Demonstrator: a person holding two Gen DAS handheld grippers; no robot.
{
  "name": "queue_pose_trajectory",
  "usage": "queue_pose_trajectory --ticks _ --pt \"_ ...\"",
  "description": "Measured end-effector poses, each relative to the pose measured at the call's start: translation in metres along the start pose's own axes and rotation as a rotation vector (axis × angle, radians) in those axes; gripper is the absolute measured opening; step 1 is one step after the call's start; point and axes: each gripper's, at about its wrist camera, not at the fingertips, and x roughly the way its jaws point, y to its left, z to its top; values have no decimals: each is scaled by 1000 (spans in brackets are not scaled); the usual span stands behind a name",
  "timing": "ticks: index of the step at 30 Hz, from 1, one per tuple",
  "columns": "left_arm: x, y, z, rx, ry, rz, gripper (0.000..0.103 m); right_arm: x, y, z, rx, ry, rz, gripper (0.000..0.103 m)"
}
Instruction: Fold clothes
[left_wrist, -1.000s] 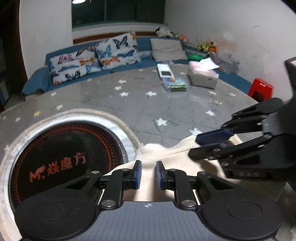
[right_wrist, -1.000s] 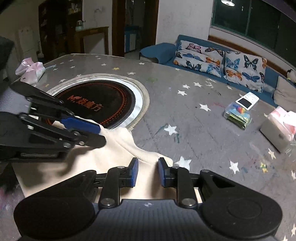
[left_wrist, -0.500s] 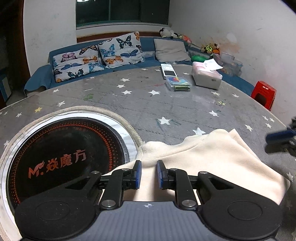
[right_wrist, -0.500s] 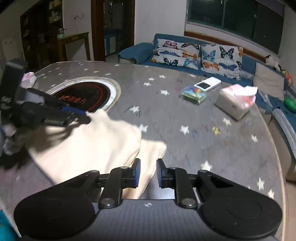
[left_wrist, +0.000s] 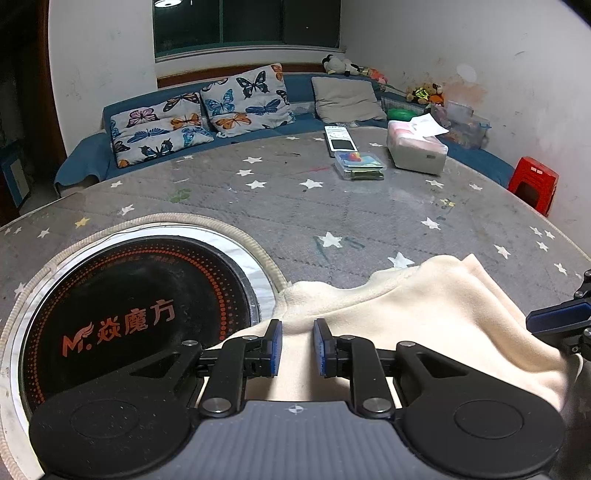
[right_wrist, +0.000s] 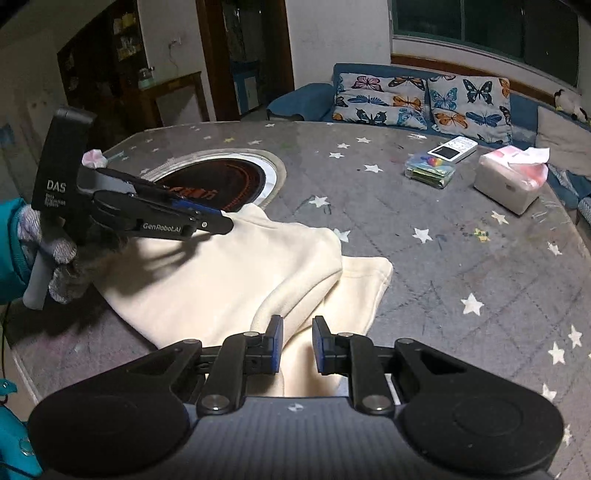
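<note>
A cream fleece garment lies folded in layers on the grey star-patterned table; it also shows in the left wrist view. My left gripper is open, its jaws a small gap apart, hovering over the garment's near edge with nothing between them. From the right wrist view the left gripper sits above the garment's left side. My right gripper is open over the garment's near right edge, holding nothing. Its fingertip shows at the right edge of the left wrist view.
A round black induction plate with orange lettering is set in the table beside the garment. A tissue box, a clear plastic box and a remote lie at the far side. A red stool stands off the table.
My right gripper has pulled back to the right, away from the left gripper, and swung round. The garment now lies flat with a folded layer on top. My left gripper has stayed in place.
</note>
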Motion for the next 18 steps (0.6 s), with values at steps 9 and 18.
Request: queue_pose_trajectory --ticks 9,18 --pt "-1 -1 -1 3 -3 4 22 21 -10 1 65 -1 25 18" --pt "-1 1 -2 2 -4 1 24 17 -31 -3 185 -28 57 22"
